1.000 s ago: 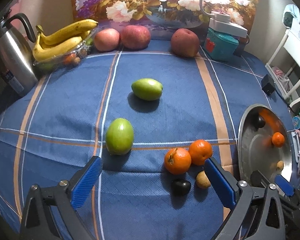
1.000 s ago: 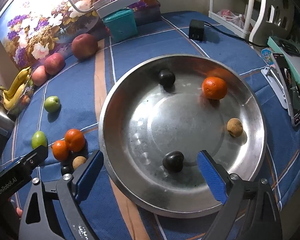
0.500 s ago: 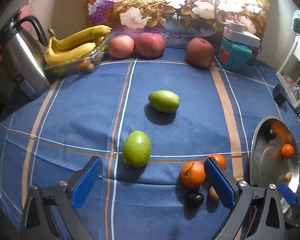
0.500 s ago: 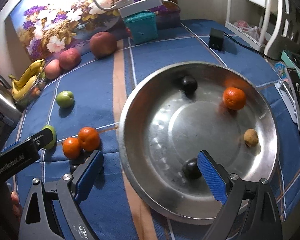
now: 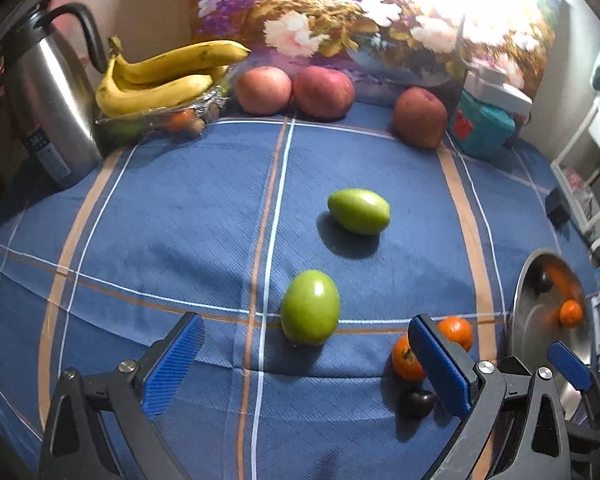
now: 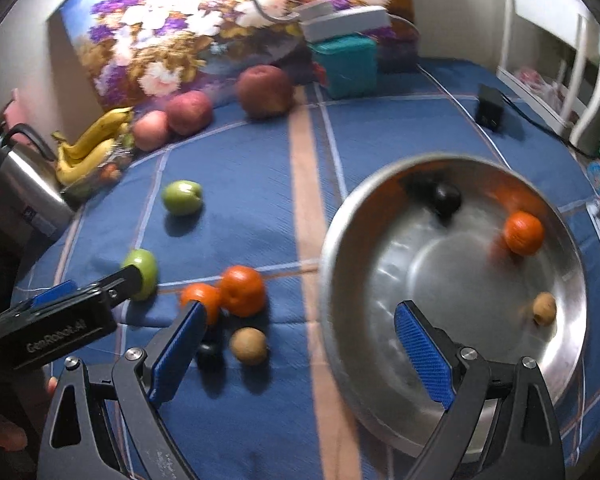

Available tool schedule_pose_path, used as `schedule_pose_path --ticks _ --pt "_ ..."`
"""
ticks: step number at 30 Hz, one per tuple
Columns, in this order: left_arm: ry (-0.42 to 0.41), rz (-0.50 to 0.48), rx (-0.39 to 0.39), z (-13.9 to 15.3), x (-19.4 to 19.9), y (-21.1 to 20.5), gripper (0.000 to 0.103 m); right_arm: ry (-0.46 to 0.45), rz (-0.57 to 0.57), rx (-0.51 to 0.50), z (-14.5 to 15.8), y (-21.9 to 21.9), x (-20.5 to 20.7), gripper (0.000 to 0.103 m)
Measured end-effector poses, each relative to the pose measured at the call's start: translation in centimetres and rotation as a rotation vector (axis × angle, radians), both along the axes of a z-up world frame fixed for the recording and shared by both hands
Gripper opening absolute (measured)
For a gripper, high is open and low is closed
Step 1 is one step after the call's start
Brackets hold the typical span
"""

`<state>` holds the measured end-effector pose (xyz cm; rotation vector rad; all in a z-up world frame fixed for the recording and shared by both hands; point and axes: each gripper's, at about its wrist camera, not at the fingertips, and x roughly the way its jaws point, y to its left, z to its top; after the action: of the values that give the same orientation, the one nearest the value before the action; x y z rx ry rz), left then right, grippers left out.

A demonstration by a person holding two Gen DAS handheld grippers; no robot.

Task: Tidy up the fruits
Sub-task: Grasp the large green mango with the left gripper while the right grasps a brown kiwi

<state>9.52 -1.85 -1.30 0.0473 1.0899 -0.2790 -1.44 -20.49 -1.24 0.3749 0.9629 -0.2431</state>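
Jaws apart on both grippers, nothing held. Left gripper (image 5: 306, 364) frames a green mango (image 5: 310, 307); right gripper (image 6: 298, 350) has the kiwi (image 6: 248, 345) between its fingers, steel basin (image 6: 340, 320) behind the right one.

Shiny metal bowl (image 6: 342, 240) is reflecting fruit; blue woven cloth (image 5: 180, 200) is looking matt, finely ribbed. Brushed steel kettle (image 5: 48, 96) is gleaming. Green fruit (image 5: 310, 307) is showing smooth gloss; gripper pads (image 5: 172, 364) are looking ridged blue rubber.

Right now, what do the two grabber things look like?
Both grippers, left and right, are black frames with two long fingers padded in ribbed blue, joined by silver bolts. The left one's side reads "GenRobot.AI" in pale letters. No cables or sleeves show.
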Motion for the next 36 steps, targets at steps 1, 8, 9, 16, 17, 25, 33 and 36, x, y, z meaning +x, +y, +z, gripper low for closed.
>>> schedule_pose_path --ticks 1,8,9,16,17,25,33,36 --pt "0.002 0.006 -0.006 0.0 0.2 0.2 0.103 -0.011 0.013 0.0 0.2 0.3 0.2 0.095" --pt "0.022 0.05 -0.023 -0.1 1.5 1.7 0.103 -0.036 0.032 -0.028 1.3 1.6 2.0 0.095" --pt "0.028 0.05 -0.024 -0.1 1.7 1.9 0.103 -0.031 0.034 -0.012 1.2 1.6 2.3 0.095" --pt "0.052 0.041 -0.001 -0.6 2.4 1.7 0.103 0.025 0.07 0.01 0.4 2.2 4.3 0.095" --pt "0.055 0.04 -0.008 -0.5 2.4 1.6 0.103 0.028 0.075 0.011 0.3 2.2 4.5 0.095" --pt "0.057 0.009 -0.027 -0.4 2.1 0.9 0.103 0.026 0.06 0.03 0.6 1.5 4.2 0.095" --pt "0.093 -0.003 -0.052 -1.1 2.4 0.6 0.1 0.01 0.036 0.05 1.0 0.9 3.5 0.095" --pt "0.107 -0.007 -0.049 -1.5 2.4 0.3 0.095 0.021 0.027 0.064 0.7 0.7 3.3 0.094"
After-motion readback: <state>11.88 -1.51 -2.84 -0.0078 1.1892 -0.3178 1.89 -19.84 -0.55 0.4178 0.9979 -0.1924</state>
